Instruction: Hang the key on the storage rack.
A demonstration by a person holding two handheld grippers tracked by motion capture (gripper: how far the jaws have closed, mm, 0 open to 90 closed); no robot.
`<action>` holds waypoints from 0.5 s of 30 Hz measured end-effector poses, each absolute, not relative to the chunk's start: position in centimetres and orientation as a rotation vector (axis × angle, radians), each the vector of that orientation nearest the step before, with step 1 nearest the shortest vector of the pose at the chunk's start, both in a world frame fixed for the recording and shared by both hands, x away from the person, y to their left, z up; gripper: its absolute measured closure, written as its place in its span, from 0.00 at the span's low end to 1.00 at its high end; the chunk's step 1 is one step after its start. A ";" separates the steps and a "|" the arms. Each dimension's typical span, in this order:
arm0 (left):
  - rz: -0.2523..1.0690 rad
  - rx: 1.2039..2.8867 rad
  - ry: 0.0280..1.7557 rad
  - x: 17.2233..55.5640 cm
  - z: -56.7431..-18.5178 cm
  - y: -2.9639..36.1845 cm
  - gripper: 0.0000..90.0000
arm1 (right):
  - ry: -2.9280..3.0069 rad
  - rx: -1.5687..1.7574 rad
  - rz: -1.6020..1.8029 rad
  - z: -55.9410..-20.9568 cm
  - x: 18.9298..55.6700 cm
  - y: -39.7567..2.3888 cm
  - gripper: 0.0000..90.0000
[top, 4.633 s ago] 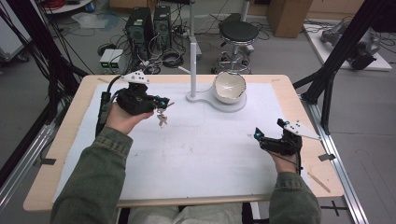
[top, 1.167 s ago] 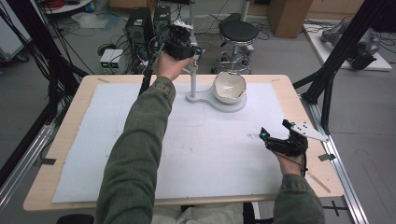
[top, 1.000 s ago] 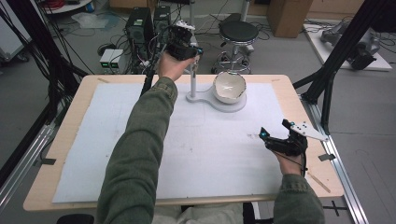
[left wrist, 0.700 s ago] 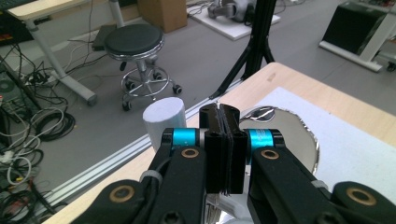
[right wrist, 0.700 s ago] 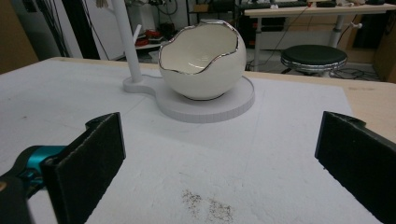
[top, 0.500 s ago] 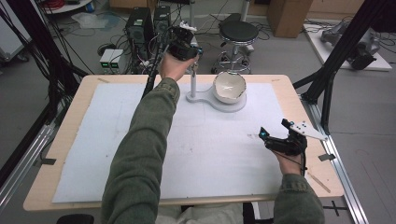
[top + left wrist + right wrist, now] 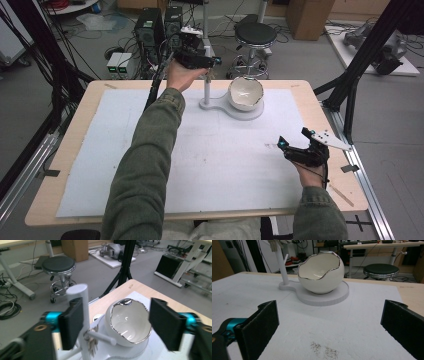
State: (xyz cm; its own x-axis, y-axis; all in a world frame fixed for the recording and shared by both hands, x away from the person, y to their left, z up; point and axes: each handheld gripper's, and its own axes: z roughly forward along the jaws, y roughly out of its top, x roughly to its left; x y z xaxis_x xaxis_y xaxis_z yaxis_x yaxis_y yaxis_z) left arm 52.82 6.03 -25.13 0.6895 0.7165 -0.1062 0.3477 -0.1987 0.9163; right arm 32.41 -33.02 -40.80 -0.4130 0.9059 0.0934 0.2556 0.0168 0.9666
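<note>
From the high view: left tool (image 7: 212, 61) held up at the far edge of the desk (image 7: 320, 107), at the top of the white post (image 7: 206, 89), jaws just opened and now released. Egg-shaped white bowl (image 7: 245, 93) seated on the round white base (image 7: 240, 111), just right of the post. Right tool (image 7: 286, 148) resting well apart, near the right edge of the desk on the white mat (image 7: 220, 150), jaws spread with nothing between. From the left gripper view: wide jaws flanking the post top (image 7: 77, 293), left pad (image 7: 71, 322) just beside the post, not pressing; small bunch of keys (image 7: 93, 346) hanging on a peg (image 7: 101, 337) of the post, below the jaws; bowl (image 7: 130, 323) with silver jagged rim just behind. From the right gripper view: open jaws over bare mat (image 7: 312, 330), bowl (image 7: 322, 275) and post (image 7: 282, 267) farther off, black stool (image 7: 381, 270) beyond the desk.
</note>
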 end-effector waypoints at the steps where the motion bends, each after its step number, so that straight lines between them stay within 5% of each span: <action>1: 0.450 1.801 0.858 52.5 -25.4 6.4 0.16 | 1.713 1.193 1.426 -40.8 32.4 -33.0 0.01; 6: 0.433 1.761 0.866 51.7 -26.1 8.3 0.02 | 1.708 1.196 1.435 -40.8 32.5 -33.0 0.01; 15: 0.444 1.747 0.861 50.1 -26.5 10.5 0.02 | 1.717 1.191 1.436 -40.7 32.6 -32.6 0.01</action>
State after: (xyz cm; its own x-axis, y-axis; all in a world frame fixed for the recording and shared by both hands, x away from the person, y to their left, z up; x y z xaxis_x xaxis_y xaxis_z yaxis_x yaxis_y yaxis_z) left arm 50.06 10.52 -26.48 0.6674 0.7354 -0.1173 0.3307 -0.1515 0.9315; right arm 32.55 -32.63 -40.72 -0.4200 0.9021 0.0992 0.2571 0.0134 0.9663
